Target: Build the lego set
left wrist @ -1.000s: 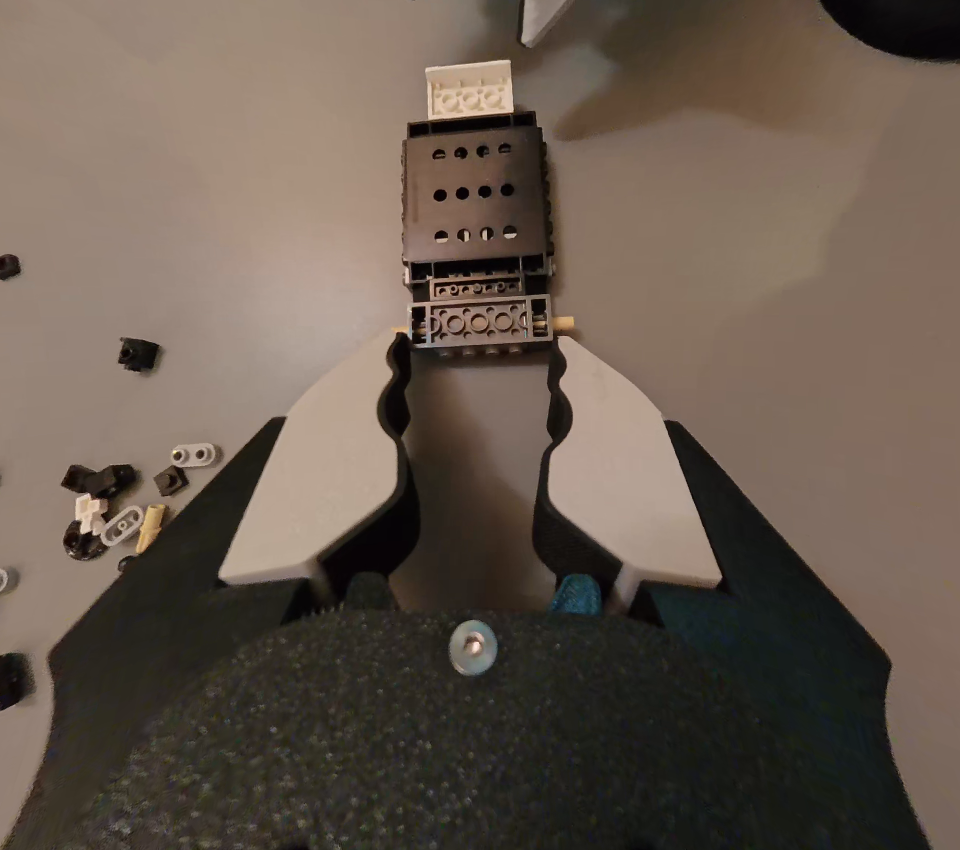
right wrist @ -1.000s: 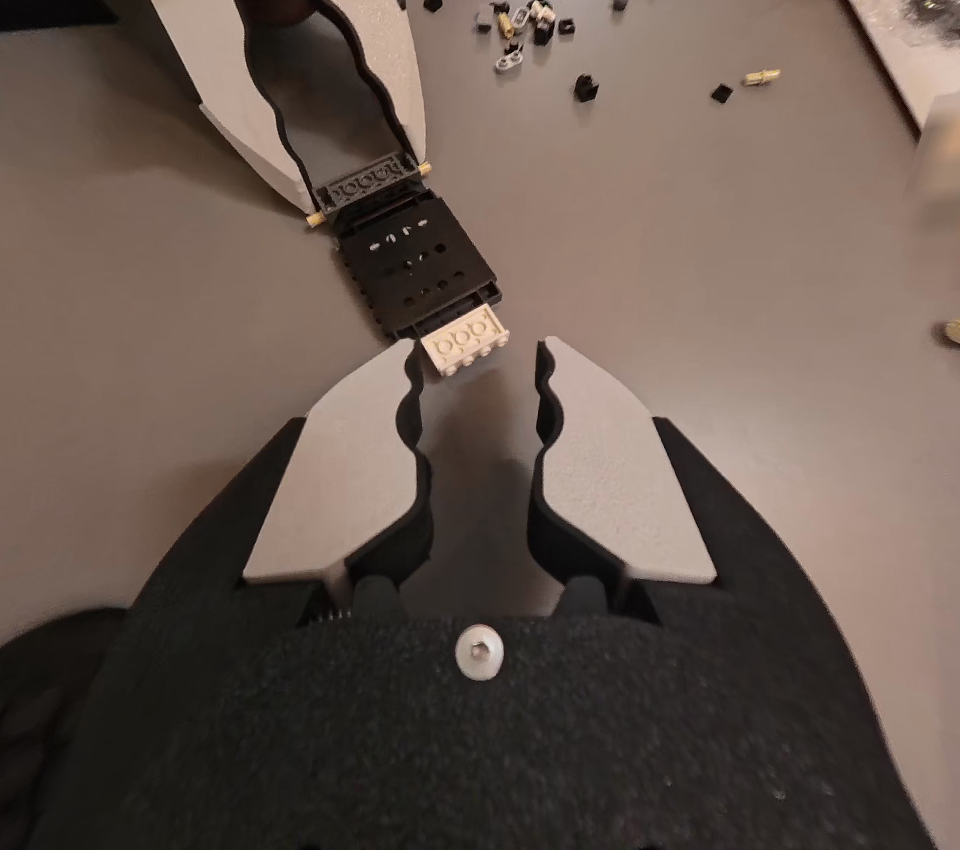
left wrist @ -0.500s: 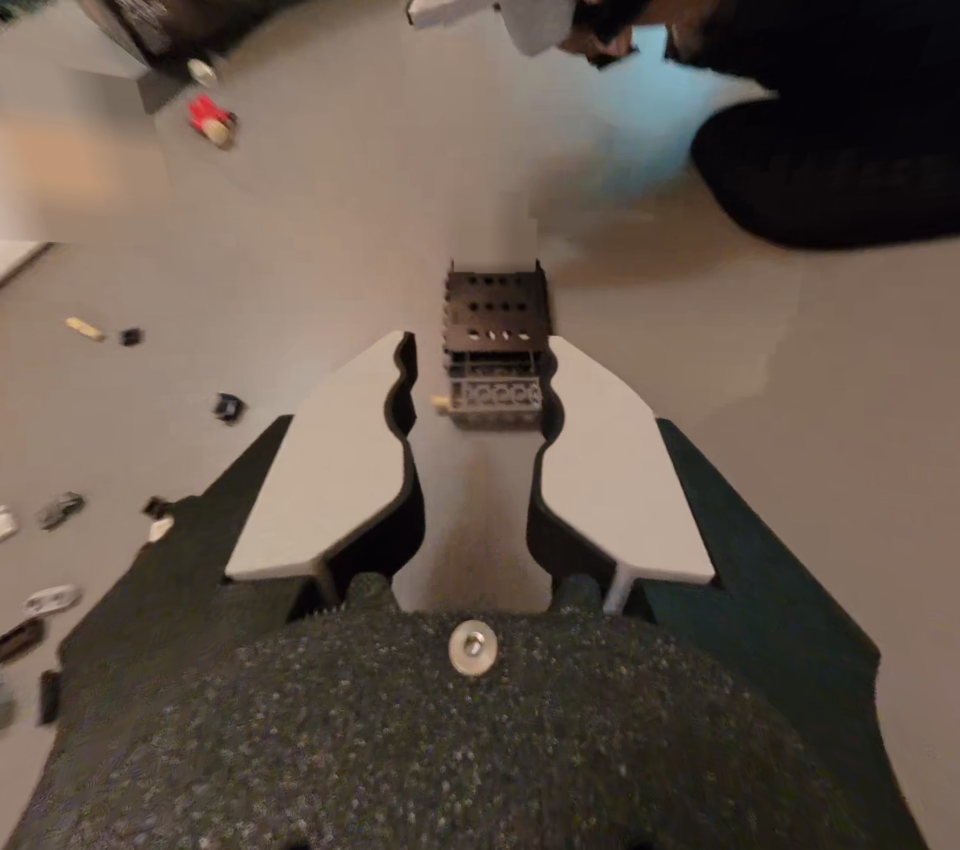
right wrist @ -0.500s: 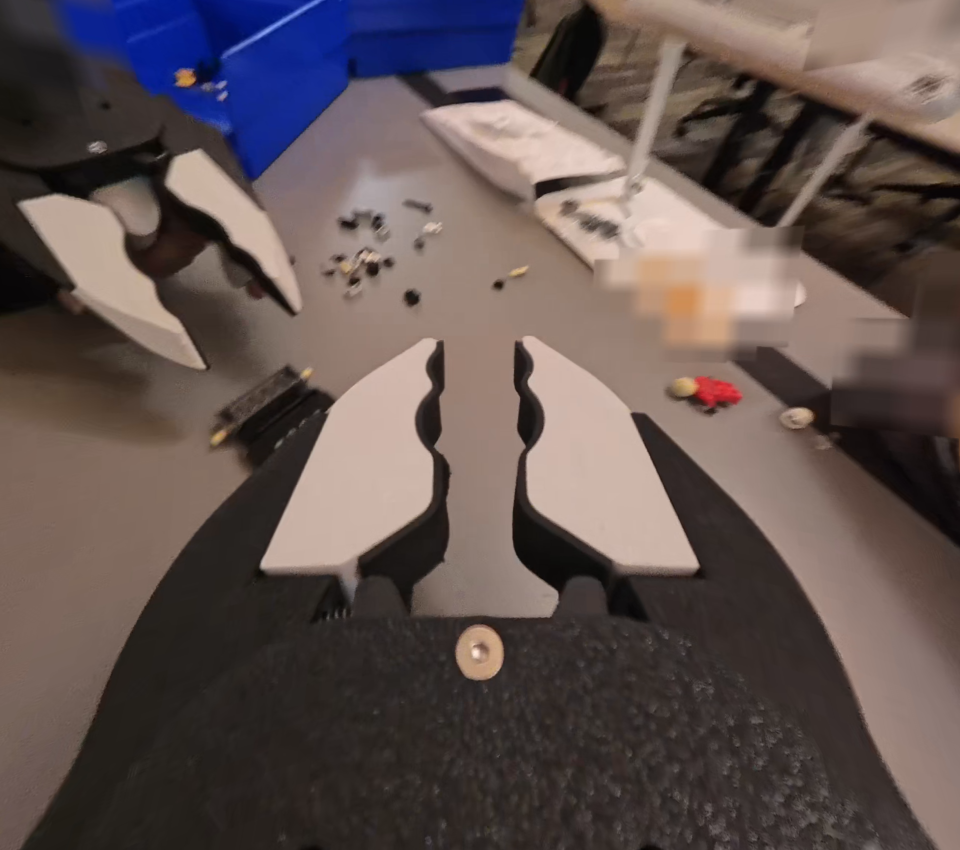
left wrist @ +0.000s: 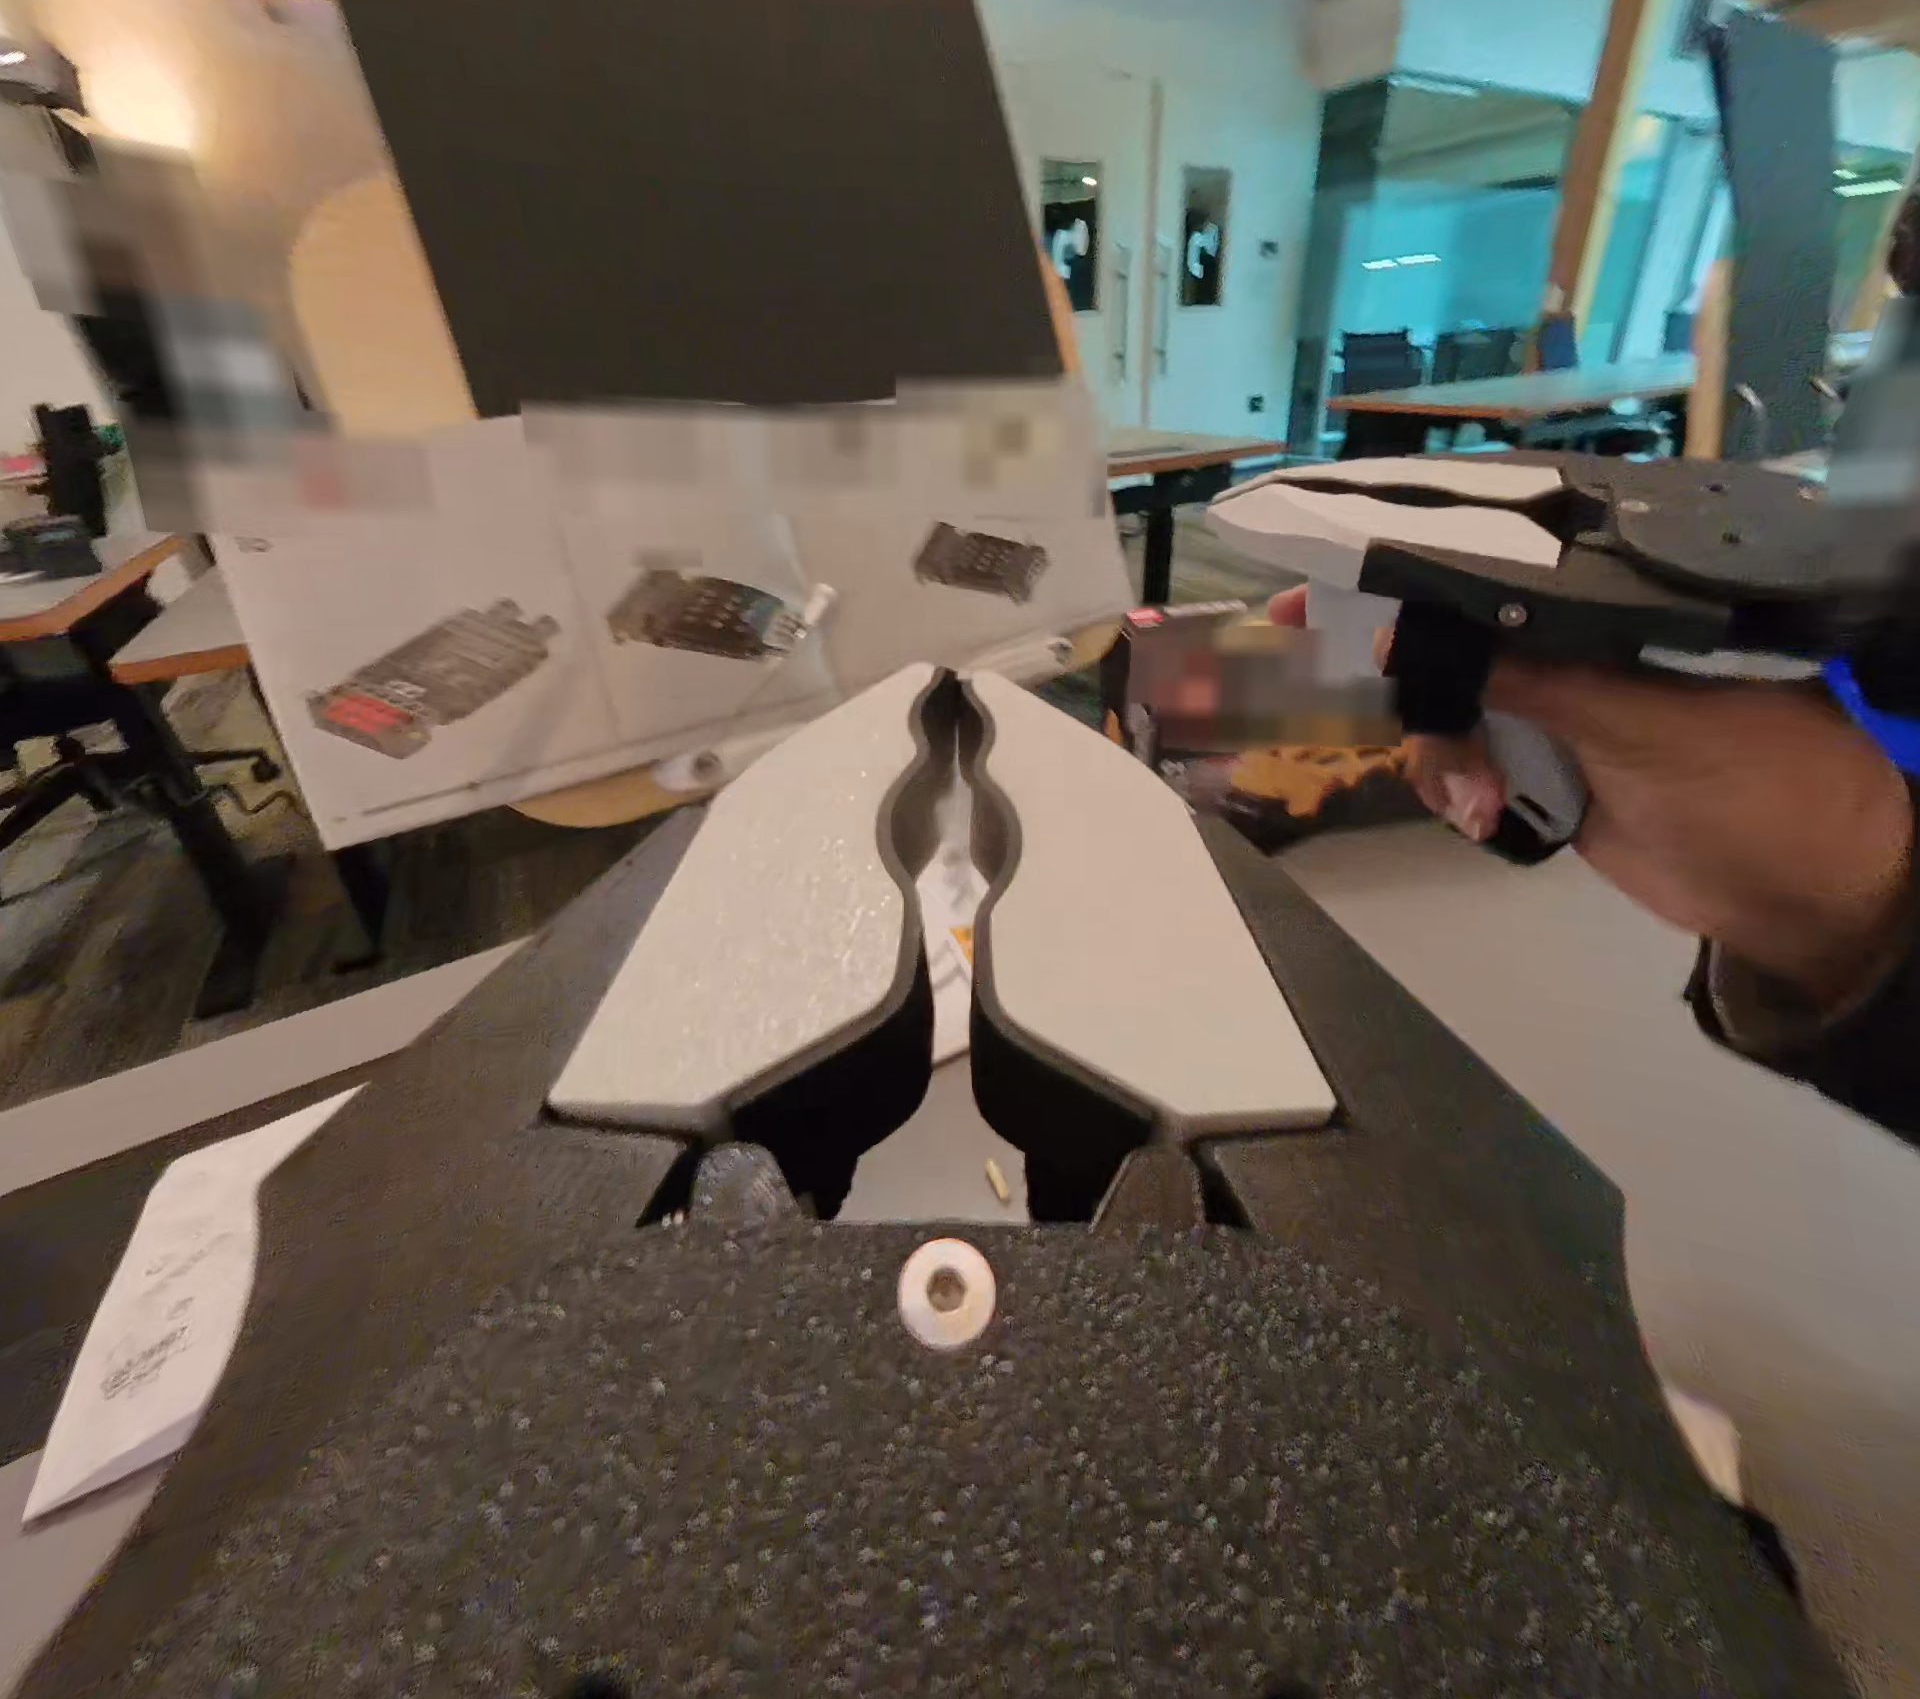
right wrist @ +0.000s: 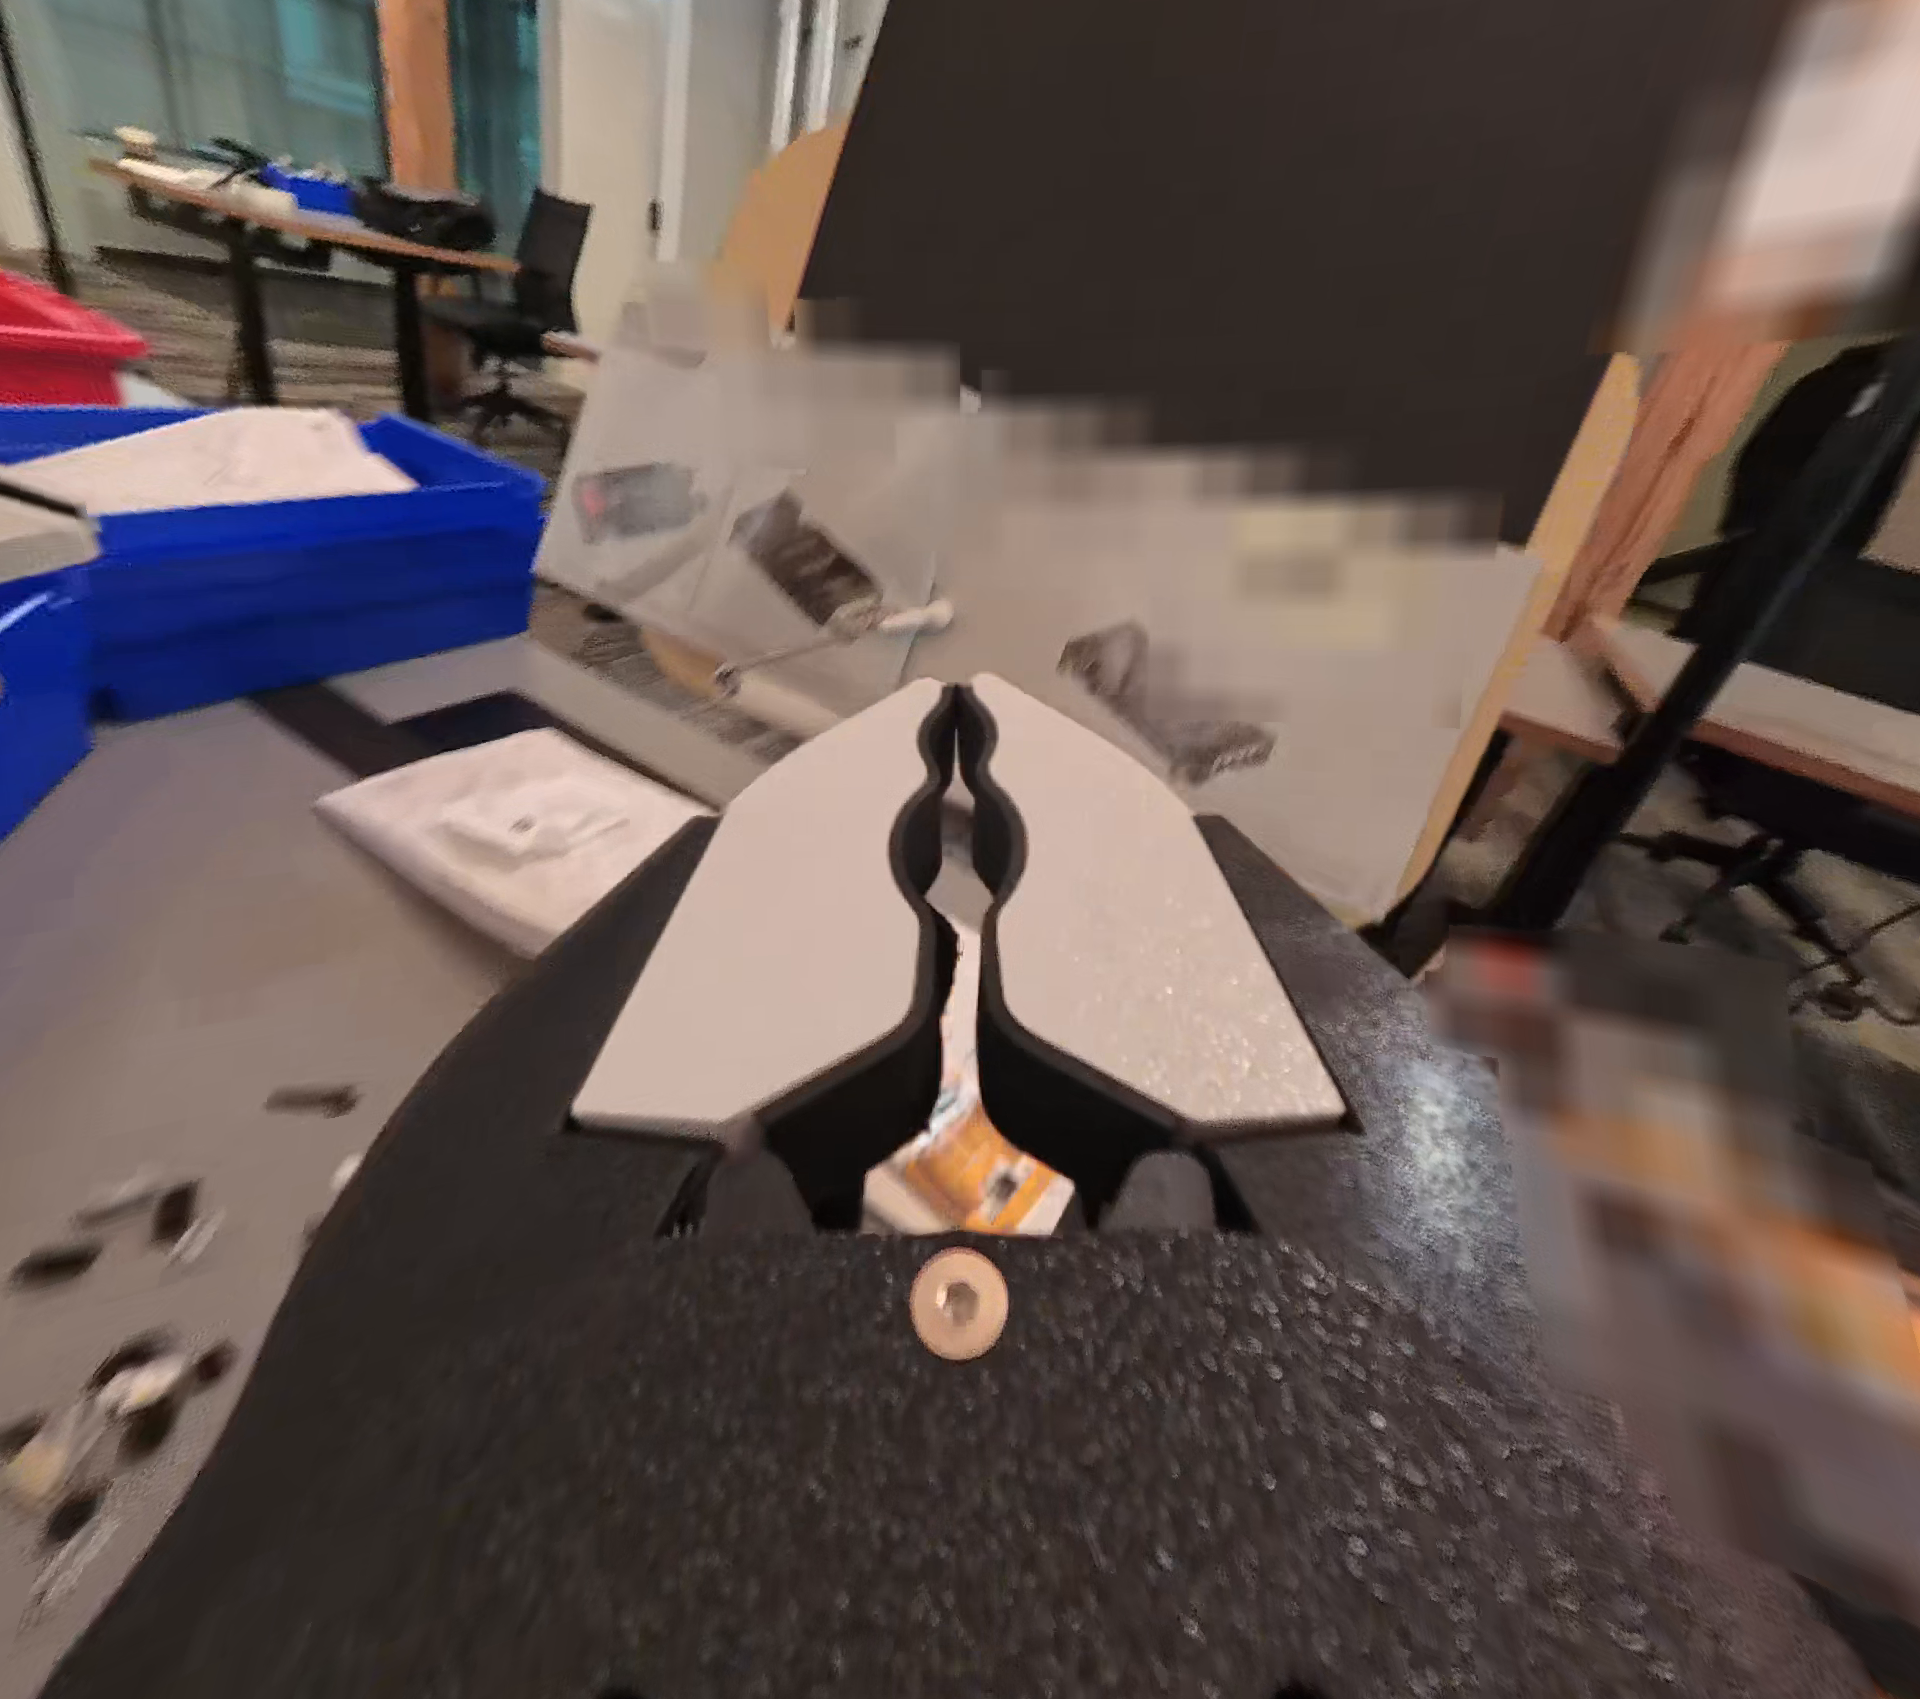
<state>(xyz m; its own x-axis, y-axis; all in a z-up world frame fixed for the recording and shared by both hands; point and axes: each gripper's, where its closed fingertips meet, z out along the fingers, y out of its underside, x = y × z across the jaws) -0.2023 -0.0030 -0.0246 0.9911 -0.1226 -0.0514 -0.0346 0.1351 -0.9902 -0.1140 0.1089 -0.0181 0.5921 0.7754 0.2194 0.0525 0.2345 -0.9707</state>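
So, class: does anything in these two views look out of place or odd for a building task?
Yes: both the left gripper and right gripper are shut on nothing, aimed at the instruction sheet.

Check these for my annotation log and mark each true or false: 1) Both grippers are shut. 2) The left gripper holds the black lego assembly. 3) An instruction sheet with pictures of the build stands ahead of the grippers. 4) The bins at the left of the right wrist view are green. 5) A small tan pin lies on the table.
1) True: the left gripper and the right gripper are shut.
2) False: it holds nothing.
3) True: the instruction sheet stands propped ahead.
4) False: the bins are blue.
5) True: the tan pin lies on the table.
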